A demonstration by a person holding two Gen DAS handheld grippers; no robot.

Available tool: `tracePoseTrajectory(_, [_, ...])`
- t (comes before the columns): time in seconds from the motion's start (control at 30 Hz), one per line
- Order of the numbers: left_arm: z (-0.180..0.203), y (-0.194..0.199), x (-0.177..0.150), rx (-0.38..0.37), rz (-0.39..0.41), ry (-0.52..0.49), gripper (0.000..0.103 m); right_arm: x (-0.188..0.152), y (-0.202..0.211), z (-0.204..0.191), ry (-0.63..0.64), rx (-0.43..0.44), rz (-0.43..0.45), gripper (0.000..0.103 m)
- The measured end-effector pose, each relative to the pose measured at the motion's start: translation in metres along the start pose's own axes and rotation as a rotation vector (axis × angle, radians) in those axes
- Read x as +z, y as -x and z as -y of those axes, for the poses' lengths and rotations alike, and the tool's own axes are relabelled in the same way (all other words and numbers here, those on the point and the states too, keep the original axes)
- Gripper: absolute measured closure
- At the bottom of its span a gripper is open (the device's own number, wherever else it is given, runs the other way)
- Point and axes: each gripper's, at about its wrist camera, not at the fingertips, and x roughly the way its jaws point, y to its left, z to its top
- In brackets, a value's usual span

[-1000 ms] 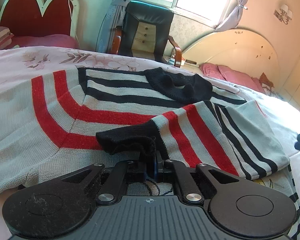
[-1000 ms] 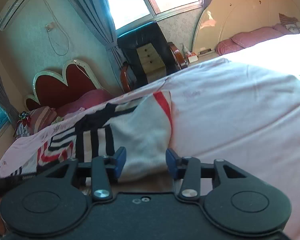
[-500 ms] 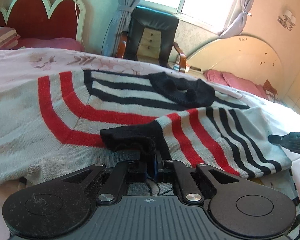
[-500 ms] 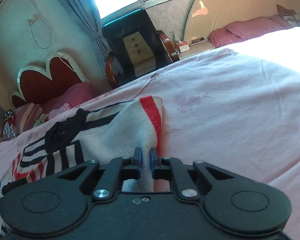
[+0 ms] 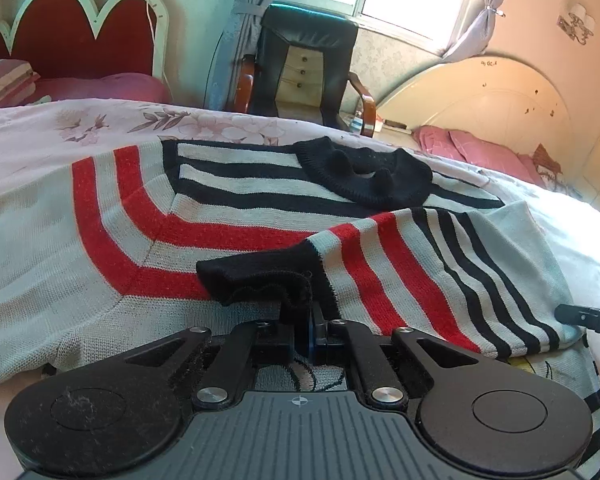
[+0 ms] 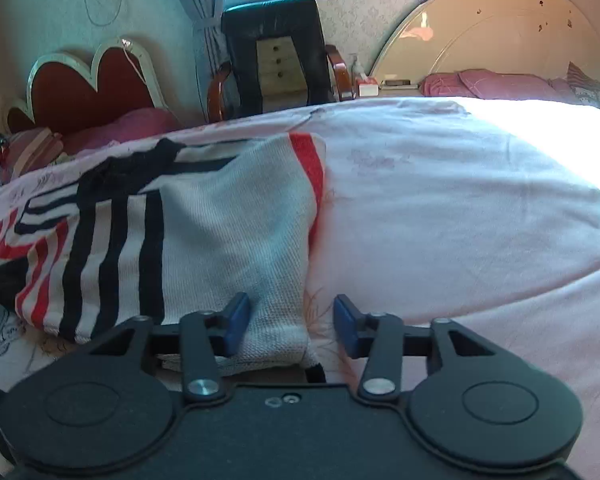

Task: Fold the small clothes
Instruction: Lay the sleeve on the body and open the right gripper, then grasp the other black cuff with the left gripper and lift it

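Note:
A grey knit sweater [image 5: 220,220] with red and black stripes and a black collar [image 5: 364,176] lies spread on the bed. One sleeve is folded across its front. My left gripper [image 5: 304,320] is shut on that sleeve's black cuff [image 5: 260,276], just above the sweater's body. My right gripper [image 6: 292,320] is at the sweater's folded right edge [image 6: 228,216]; its jaws are opening, and a grey fold of the knit lies between the blue pads [image 6: 236,320] without being pressed. The right gripper's tip [image 5: 580,316] shows in the left wrist view beside that edge.
A pink floral bedsheet [image 6: 460,200] stretches to the right of the sweater. Another printed garment [image 5: 296,376] lies under the sweater's near hem. Beyond the bed stand a black armchair [image 5: 304,64], a red headboard [image 5: 72,44] and a cream headboard [image 5: 480,96] with pink pillows.
My right gripper shut on the sweater's edge half a second ago and has since opened, sinking and rolling a little. The left gripper keeps its hold on the cuff in place.

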Motion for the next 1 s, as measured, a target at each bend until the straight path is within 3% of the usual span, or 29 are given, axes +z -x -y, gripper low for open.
tracePoseTrajectory(0.1, [0.001, 0.0, 0.0, 0.0, -0.007, -0.022, 0.098, -0.001, 0.015, -0.005, -0.021, -0.004, 0.006, 0.081])
tracePoseTrajectory(0.2, [-0.002, -0.002, 0.002, -0.015, -0.02, -0.011, 0.098, -0.021, 0.047, -0.012, -0.02, -0.011, 0.001, 0.069])
tracePoseTrajectory(0.4, [-0.005, -0.005, 0.004, -0.037, -0.031, -0.025, 0.097, -0.074, 0.08, -0.023, 0.01, -0.058, -0.055, 0.068])
tracePoseTrajectory(0.47, [-0.005, -0.005, 0.004, -0.041, -0.033, -0.034, 0.097, -0.078, 0.084, -0.025, 0.008, -0.071, -0.058, 0.068])
tracePoseTrajectory(0.6, [-0.006, -0.005, 0.005, -0.05, -0.038, -0.043, 0.097, -0.081, 0.096, -0.022, -0.027, -0.078, -0.064, 0.058])
tracePoseTrajectory(1.0, [-0.007, -0.006, 0.006, -0.059, -0.04, -0.061, 0.097, -0.098, 0.1, -0.025, -0.052, -0.078, -0.105, 0.058])
